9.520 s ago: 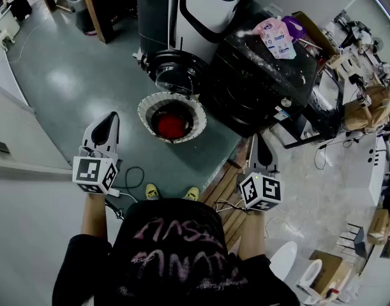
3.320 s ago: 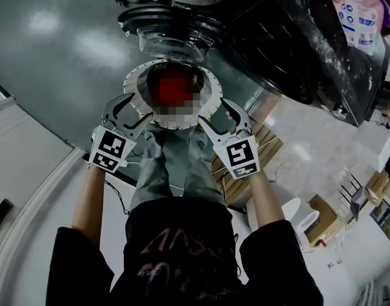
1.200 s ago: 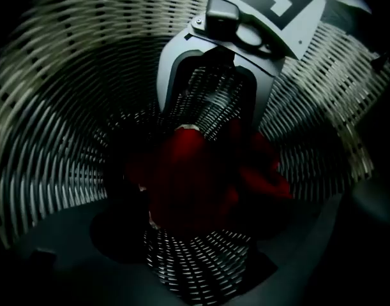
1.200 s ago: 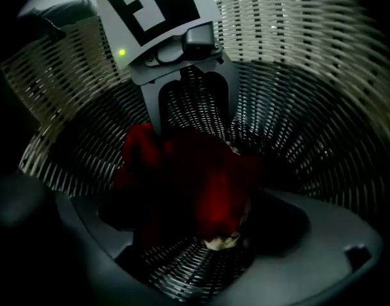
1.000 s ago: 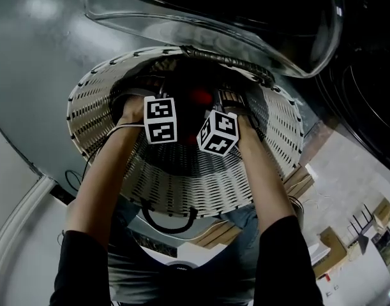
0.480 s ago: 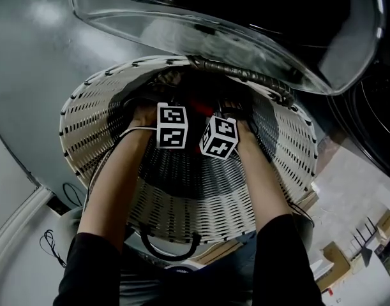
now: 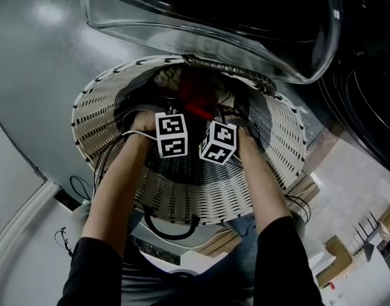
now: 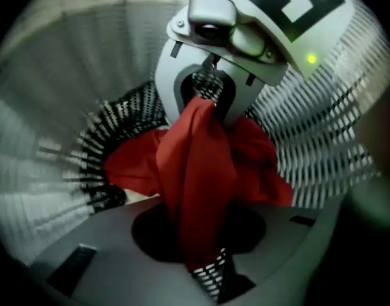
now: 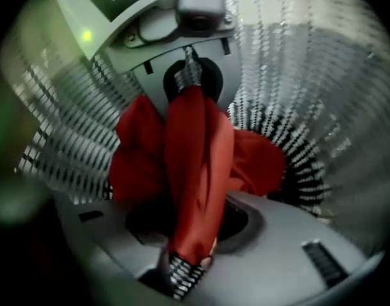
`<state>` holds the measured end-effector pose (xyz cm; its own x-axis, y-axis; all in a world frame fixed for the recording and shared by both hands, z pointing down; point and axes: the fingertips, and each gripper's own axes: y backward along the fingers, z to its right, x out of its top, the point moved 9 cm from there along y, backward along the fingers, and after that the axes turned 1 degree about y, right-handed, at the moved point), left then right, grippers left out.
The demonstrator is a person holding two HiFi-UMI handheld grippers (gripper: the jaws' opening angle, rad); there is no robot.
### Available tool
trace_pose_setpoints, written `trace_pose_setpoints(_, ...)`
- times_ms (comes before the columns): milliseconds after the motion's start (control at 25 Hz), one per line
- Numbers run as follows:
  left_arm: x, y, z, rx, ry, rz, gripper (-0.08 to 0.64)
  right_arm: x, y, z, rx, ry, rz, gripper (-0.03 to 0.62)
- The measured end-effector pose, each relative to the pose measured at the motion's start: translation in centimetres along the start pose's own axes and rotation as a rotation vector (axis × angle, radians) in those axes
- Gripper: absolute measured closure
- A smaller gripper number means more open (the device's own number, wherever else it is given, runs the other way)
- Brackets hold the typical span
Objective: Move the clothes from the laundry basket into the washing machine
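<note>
Your left hand-held gripper (image 8: 209, 278) had just been closing its jaws, and they were clamped on a fold of the red garment (image 8: 195, 164), which rose in a taut ridge from between the ribbed pads. Your right hand-held gripper (image 9: 185, 269) had just been closing in the same way and pinched another fold of that same garment. Each gripper view showed the other hand-held gripper facing it at the top, nipping the cloth at its far end, with a small green light (image 8: 309, 58) lit on its housing.

The red garment was still inside the white woven laundry basket (image 7: 201, 196), low in its middle, bunched and partly drawn up between the two grips. The slatted basket wall ringed it on every side.

In the head view both your forearms reached down into the basket side by side. The left marker cube (image 7: 171, 134) and the right marker cube (image 7: 218, 141) sat just beside each other, each printed only with black-and-white squares. A dark loop handle (image 7: 171, 225) hung on the basket's near wall.

The washing machine's clear round door (image 7: 207, 18) stood open over the basket's far rim. The basket stood on a grey floor (image 7: 35, 62).
</note>
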<state>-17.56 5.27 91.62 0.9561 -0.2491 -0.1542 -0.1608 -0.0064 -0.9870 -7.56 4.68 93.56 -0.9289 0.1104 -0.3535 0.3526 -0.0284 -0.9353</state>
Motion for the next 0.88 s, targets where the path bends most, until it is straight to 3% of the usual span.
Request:
trace_pose_setpoints(320,1.6,8.4,0.1,0.081,0.08,0.058,0.454,2.1,8.7,1.0,-0.041,-0.099,0.049,0.465)
trace_pose_setpoints(640,2.9,17.9,1.2,0.11,0.16,0.126,0.454,4.9,18.5,0.1,-0.118,-0.143,0.116,0.465)
trace_pose_setpoints(880,4.6,25.7,1.9,0.152,0.215,0.193,0.453,6.8,26.4,-0.1,-0.168,-0.24,0.188,0.463)
